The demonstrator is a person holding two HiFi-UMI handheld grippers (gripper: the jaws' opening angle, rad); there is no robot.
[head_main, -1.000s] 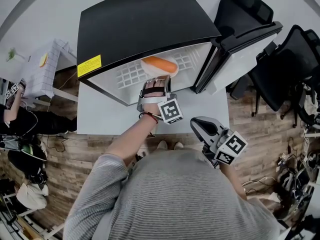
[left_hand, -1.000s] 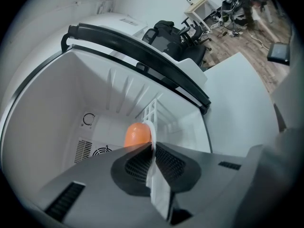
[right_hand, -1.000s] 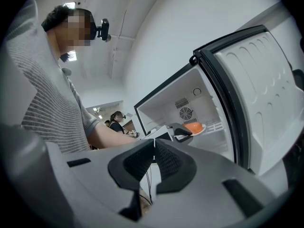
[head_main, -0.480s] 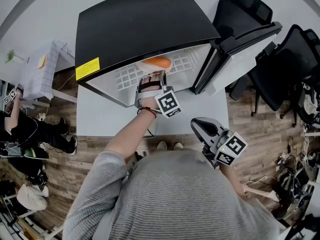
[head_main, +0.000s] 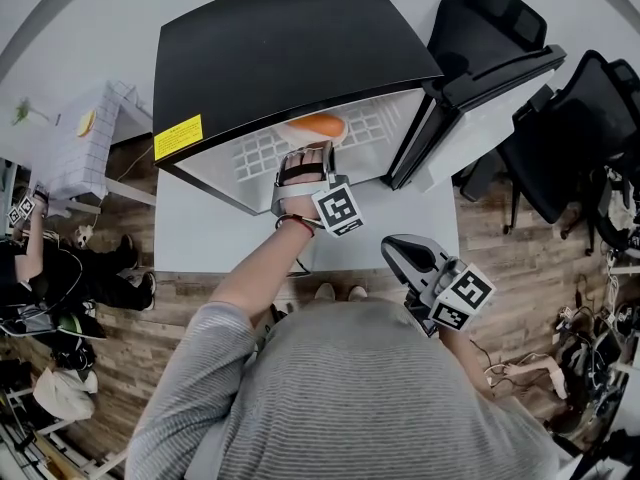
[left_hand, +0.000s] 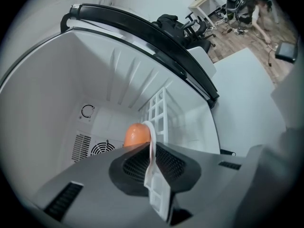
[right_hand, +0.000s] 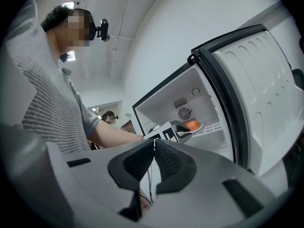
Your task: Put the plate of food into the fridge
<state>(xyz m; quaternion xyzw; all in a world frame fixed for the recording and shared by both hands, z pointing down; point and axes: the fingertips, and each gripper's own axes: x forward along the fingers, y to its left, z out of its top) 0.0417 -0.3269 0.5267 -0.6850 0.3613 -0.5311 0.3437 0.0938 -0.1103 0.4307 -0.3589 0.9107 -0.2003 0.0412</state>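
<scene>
L gripper [head_main: 308, 153], jaws clamping its rim, is carrying the plate of food [head_main: 318, 126] farther into the fridge [head_main: 290, 48] than a sec ago, so set-down's nearing; R gripper [head_main: 405, 253] is waiting near, jaws together, empty.

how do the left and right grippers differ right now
The left gripper is shut on the plate by its rim; the right gripper is shut on nothing. The left gripper reaches into the open fridge; the right gripper is outside it, by the person's torso. Both have their jaws closed.

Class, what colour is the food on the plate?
Orange; the food shows best in the left gripper view.
</scene>
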